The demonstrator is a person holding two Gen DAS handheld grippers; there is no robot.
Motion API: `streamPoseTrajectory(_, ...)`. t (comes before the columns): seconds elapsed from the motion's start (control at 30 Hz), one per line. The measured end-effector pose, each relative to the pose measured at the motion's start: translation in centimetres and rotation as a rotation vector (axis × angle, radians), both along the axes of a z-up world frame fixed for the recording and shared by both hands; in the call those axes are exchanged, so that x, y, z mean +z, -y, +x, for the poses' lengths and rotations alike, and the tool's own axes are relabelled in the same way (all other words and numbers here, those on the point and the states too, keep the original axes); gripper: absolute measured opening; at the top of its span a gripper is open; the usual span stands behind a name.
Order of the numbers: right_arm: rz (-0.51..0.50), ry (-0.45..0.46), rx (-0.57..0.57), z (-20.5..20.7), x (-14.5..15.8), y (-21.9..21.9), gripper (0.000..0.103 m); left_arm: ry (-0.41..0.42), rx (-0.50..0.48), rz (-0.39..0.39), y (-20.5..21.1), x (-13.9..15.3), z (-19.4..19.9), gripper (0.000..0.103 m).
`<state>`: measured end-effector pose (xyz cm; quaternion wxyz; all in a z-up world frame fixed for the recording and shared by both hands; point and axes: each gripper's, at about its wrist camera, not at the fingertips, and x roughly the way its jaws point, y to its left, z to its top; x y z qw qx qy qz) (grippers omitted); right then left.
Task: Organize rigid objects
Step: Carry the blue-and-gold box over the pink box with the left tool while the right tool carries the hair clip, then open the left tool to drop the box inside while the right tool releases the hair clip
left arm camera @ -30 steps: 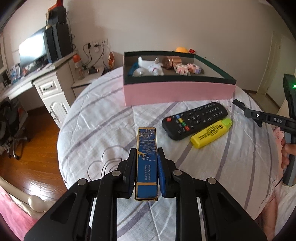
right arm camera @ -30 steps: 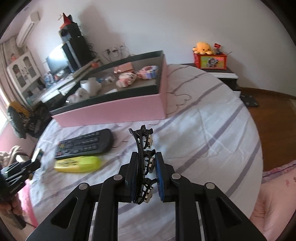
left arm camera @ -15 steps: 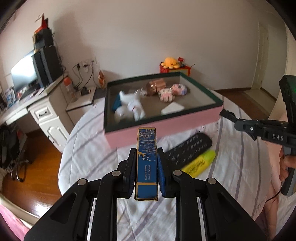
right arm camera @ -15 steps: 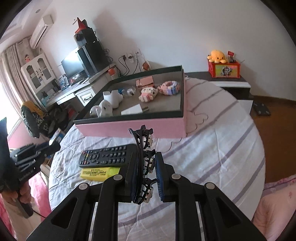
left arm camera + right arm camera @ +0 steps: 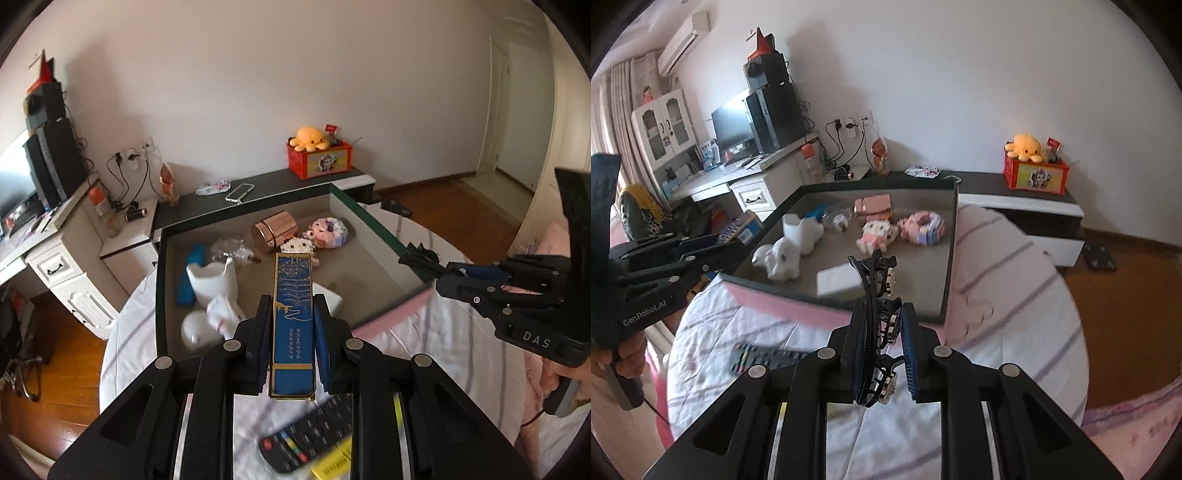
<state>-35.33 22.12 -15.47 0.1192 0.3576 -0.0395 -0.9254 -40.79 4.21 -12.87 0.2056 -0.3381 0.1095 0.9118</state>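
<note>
So both grippers are loaded and hanging over the near edge of the pink box (image 5: 388, 325). The left gripper (image 5: 293, 325) is clamped tight on a long blue box with gold trim (image 5: 293, 314), held flat and pointing straight ahead, its far end out over the box's grey floor. The right gripper (image 5: 882, 332) is pinching a black hair claw clip (image 5: 879, 291) that sticks up and forward past the fingertips; in the left wrist view it sits just at the box's right near corner.

Inside the box it's already pretty crowded: a white elephant figurine (image 5: 783, 260) near the front left with a white vase-looking thing (image 5: 803, 232) right behind it, a flat white block (image 5: 836, 280) close to the front wall, a copper-coloured tin (image 5: 275, 230) lying on its side, two pixel-block figures (a white and pink one (image 5: 877, 234) and a pink and purple one (image 5: 923, 227)), a clear bulb thing (image 5: 231, 249) and something blue (image 5: 190, 273) along the left wall. The white block and the elephant sit pretty much right under the blue box's nose.

Back on the striped bedsheet (image 5: 1015, 288), a black remote (image 5: 310, 439) and a yellow highlighter (image 5: 334, 465) lie side by side below the left gripper. Behind the box there's a dark shelf with a red tin and a yellow plush octopus (image 5: 1027, 146).
</note>
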Motion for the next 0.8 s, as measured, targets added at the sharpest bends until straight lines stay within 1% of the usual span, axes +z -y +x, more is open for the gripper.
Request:
streamPoseTrajectory(0.13, 0.03, 0.022, -0.001, -3.3, 0.0, 0.5, 0.018, 0.042, -0.009, -0.015, -1.0, -0.5, -3.4, 0.021)
streamPoseTrajectory(0.17, 0.04, 0.032, 0.001, -4.2, -0.1, 0.7, 0.018, 0.053, -0.012, -0.033, -1.4, -0.9, -4.4, 0.021)
streamPoseTrajectory(0.23, 0.067, 0.056, -0.007, -5.8, -0.7, 0.9, 0.018, 0.085, -0.011, -0.039, -1.6, -1.6, -5.9, 0.021)
streamPoseTrajectory(0.27, 0.073, 0.079, -0.005, -6.7, -1.1, 1.0, 0.018, 0.117, -0.014, -0.045, -1.7, -2.3, -6.9, 0.021)
streamPoseTrajectory(0.37, 0.114, 0.147, -0.002, -8.8, -2.5, 1.0, 0.018, 0.163, 0.0, -0.085, -1.9, -4.1, -8.9, 0.021)
streamPoseTrajectory(0.47, 0.118, 0.207, 0.023, -10.6, -3.5, 1.2, 0.018, 0.197, 0.013, -0.1, -2.1, -5.3, -10.3, 0.021)
streamPoseTrajectory(0.63, 0.173, 0.26, 0.034, -12.7, -4.5, 2.2, 0.018, 0.197, 0.007, -0.107, -2.7, -6.0, -11.3, 0.022)
streamPoseTrajectory(0.7, 0.181, 0.27, 0.044, -13.0, -4.6, 2.5, 0.019, 0.198, 0.006, -0.111, -2.9, -6.2, -11.5, 0.022)
streamPoseTrajectory(0.73, 0.205, 0.273, 0.038, -13.2, -4.7, 2.7, 0.019, 0.199, 0.004, -0.115, -2.9, -6.3, -11.6, 0.022)
streamPoseTrajectory(0.8, 0.222, 0.279, 0.038, -13.4, -4.7, 2.7, 0.019, 0.203, 0.011, -0.133, -3.0, -6.7, -11.8, 0.023)
